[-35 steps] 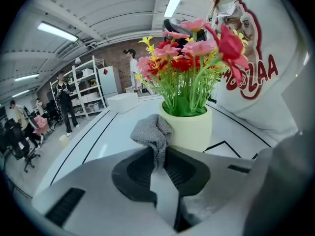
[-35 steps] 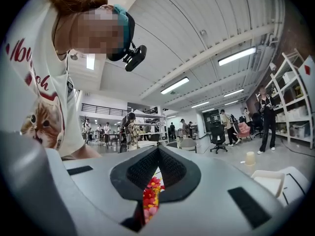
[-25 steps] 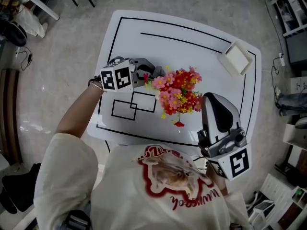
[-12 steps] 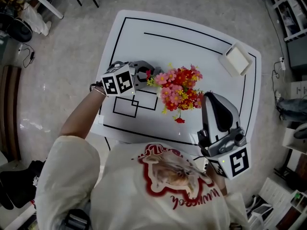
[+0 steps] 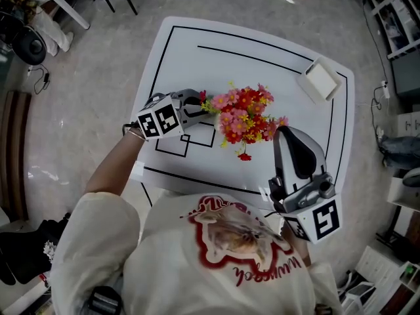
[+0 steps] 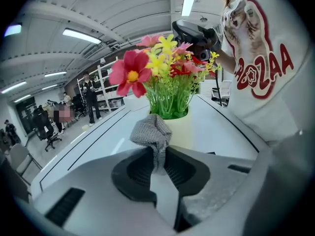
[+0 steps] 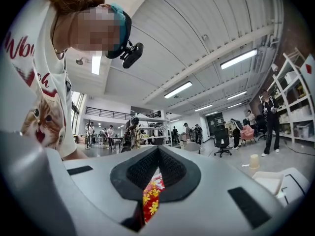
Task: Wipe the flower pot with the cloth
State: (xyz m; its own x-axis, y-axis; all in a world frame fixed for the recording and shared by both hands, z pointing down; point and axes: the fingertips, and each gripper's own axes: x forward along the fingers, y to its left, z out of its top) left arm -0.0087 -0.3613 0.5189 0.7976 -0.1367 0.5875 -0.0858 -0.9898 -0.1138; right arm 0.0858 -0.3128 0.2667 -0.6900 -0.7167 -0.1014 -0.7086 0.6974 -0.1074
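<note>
Left tongs (image 6: 157, 157) clamped on a grey cloth (image 6: 151, 133), bunched end sticking out ahead, right up against the cream flower pot (image 6: 186, 128) just below its rim; contact looks likely, not certain. Pot stands upright around the middle of the white tabletop (image 5: 262, 58), with red, pink and yellow flowers (image 5: 244, 113) over it. Right tongs (image 7: 156, 167) closed on nothing, held apart from the pot on its other side, near the person's body. Risks: nothing steadies the pot, so a firm sideways rub could slide or tip it; the cloth is pinched by a thin fold only and may pull out; stems could snag the cloth near the rim.
</note>
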